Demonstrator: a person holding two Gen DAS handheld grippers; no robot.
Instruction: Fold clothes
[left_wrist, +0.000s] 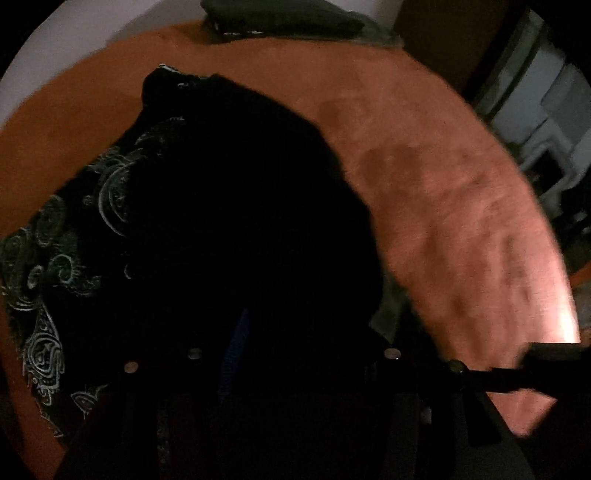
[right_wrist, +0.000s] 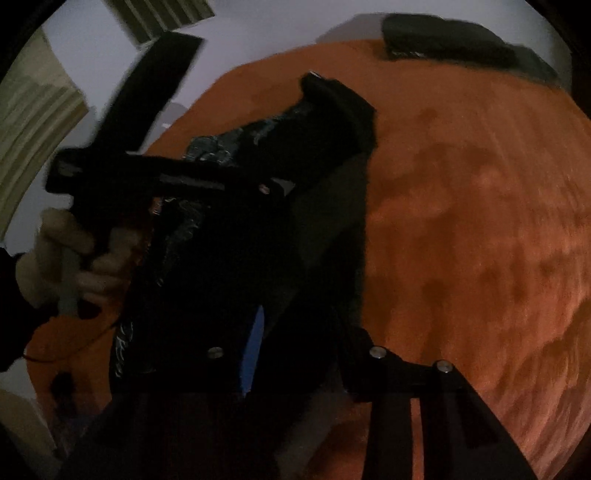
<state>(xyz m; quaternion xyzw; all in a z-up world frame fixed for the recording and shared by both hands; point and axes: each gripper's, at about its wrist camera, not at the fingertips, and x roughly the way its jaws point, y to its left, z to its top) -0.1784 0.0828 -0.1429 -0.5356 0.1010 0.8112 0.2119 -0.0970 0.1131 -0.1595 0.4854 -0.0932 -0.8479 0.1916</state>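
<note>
A black garment (left_wrist: 221, 203) with a pale swirl print along its left side lies bunched on an orange bed cover (left_wrist: 443, 184). In the left wrist view it fills the space in front of my left gripper (left_wrist: 295, 332) and hides the fingertips; only a blue pad (left_wrist: 232, 350) shows. In the right wrist view the garment (right_wrist: 314, 147) runs from the far side of the bed down between the fingers of my right gripper (right_wrist: 306, 332). Darkness hides whether the pads press on it. A hand (right_wrist: 62, 254) holds the left gripper (right_wrist: 122, 173) over the garment's left edge.
The orange bed cover (right_wrist: 480, 221) stretches bare to the right. A dark folded item (left_wrist: 280, 18) (right_wrist: 443, 40) rests at the far edge against a white wall. Pale furniture (left_wrist: 535, 110) stands beyond the bed's right side. A ribbed pale surface (right_wrist: 33, 122) is at the left.
</note>
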